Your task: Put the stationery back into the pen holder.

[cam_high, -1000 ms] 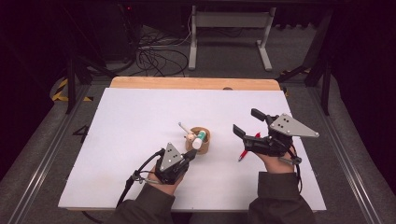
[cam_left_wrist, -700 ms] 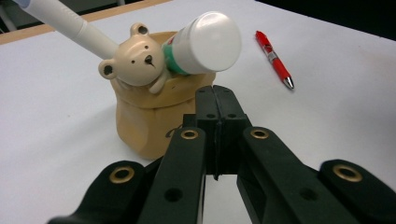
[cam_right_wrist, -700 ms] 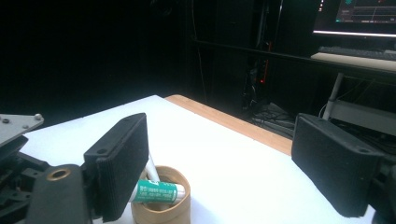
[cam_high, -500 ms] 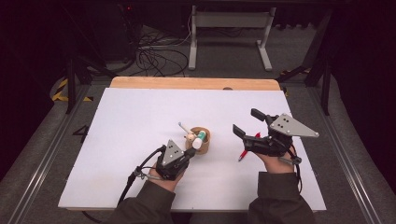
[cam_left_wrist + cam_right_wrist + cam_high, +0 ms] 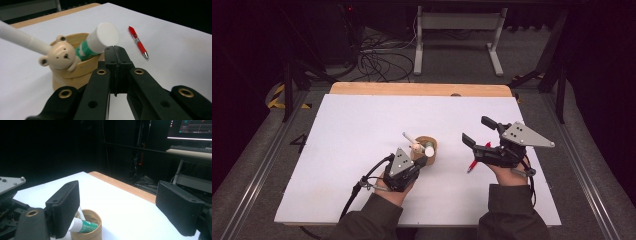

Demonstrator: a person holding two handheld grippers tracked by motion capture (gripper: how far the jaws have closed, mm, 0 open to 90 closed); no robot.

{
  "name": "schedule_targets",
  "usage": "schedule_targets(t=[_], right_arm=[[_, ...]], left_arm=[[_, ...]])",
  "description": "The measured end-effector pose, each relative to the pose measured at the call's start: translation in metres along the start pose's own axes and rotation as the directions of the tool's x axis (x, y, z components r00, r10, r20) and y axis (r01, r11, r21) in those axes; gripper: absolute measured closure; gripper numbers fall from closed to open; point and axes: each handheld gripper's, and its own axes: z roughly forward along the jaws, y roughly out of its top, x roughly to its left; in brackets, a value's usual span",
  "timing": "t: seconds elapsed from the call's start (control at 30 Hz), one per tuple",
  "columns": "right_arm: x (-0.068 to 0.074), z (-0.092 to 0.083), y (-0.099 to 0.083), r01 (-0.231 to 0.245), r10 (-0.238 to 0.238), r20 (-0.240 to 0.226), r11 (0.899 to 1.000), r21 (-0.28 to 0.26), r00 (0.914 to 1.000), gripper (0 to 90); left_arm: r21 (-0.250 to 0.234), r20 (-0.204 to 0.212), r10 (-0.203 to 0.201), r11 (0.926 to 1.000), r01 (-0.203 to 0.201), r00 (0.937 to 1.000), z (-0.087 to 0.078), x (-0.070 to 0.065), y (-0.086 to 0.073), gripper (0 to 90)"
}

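Note:
A small wooden cup [image 5: 432, 156] stands near the middle of the white board. It holds a white pen topped with a bear head [image 5: 415, 146] and a green-and-white tube [image 5: 429, 150] that leans out. My left gripper [image 5: 422, 161] rests low beside the cup's near side, jaws shut with nothing between them. In the left gripper view the closed tips [image 5: 115, 51] sit just in front of the cup [image 5: 72, 72], under the tube [image 5: 100, 40]. A red pen [image 5: 472, 164] lies flat to the right. My right gripper [image 5: 477, 130] hovers above it, open and empty, with the cup [image 5: 86, 232] below its pads [image 5: 65, 202].
The white board [image 5: 362, 115] covers the table, with a wooden strip [image 5: 412, 89] along the far edge. Beyond it lie floor cables [image 5: 382, 62] and a metal stand [image 5: 457, 30]. The left gripper's cable [image 5: 362, 182] trails toward the near edge.
My left gripper has edged slightly toward the cup. The right gripper has stayed where it was.

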Motion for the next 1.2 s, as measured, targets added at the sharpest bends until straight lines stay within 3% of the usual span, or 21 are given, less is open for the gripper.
schedule_targets(t=[0.1,0.2,0.37,0.73,0.93,1.2], right_arm=[[0.000,0.001,0.000,0.004,-0.004,-0.001,1.000,0.004,1.0000,20.1],[0.000,0.001,0.000,0.002,-0.002,-0.001,1.000,0.003,1.0000,20.1],[-0.001,0.000,0.000,0.001,-0.001,-0.001,1.000,0.002,1.0000,20.1],[-0.001,-0.001,0.000,-0.003,0.003,0.005,1.000,-0.004,1.0000,20.4],[-0.002,-0.002,0.000,-0.002,0.002,0.007,1.000,-0.004,1.0000,20.4],[-0.003,-0.003,0.001,-0.001,0.001,0.010,1.000,-0.008,0.9999,20.4]], left_arm=[[-0.019,0.002,0.001,0.9998,-0.001,1.0000,0.005,0.002,0.004,89.9],[-0.012,-0.022,-0.009,0.9999,0.008,0.9997,0.011,0.007,0.009,89.9],[-0.012,-0.028,-0.023,0.9997,0.022,0.9994,0.014,0.013,0.011,89.9],[-0.035,0.018,-0.019,0.9992,0.020,0.9997,0.014,0.000,0.012,89.7],[-0.039,0.003,-0.014,0.9991,0.014,0.9999,0.021,-0.004,0.016,75.1],[-0.034,0.007,-0.034,0.9989,0.034,0.9994,0.034,-0.015,0.024,55.1]])
